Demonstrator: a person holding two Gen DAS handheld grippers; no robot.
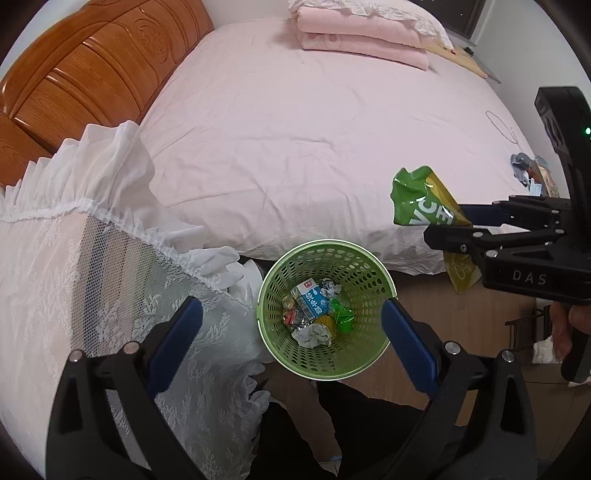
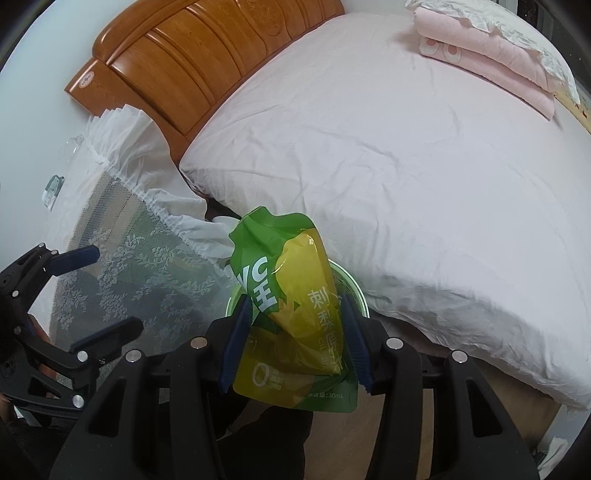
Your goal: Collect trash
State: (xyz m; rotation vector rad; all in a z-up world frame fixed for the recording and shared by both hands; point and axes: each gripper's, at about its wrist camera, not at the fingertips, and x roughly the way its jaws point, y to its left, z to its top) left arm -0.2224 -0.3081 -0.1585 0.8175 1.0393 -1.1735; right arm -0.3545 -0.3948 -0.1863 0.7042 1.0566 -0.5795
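A green perforated trash basket (image 1: pixel 373 295) stands on the floor beside the bed, holding a milk carton (image 1: pixel 312 298), crumpled paper and wrappers. My left gripper (image 1: pixel 291 328) is open and empty, hovering above the basket. My right gripper (image 2: pixel 295 314) is shut on a green and yellow juice pouch (image 2: pixel 291 314), held above the basket's rim (image 2: pixel 356 291). In the left wrist view the right gripper (image 1: pixel 448 225) holds the pouch (image 1: pixel 421 199) up and to the right of the basket. The left gripper (image 2: pixel 107 288) shows open at the left of the right wrist view.
A bed with a pink sheet (image 1: pixel 314 140) and a wooden headboard (image 1: pixel 85 70) fills the back. Folded pink blankets (image 1: pixel 362 33) lie at its far end. A nightstand under a white lace cover (image 1: pixel 92 280) stands left of the basket. Small items (image 1: pixel 532 173) lie at the bed's right edge.
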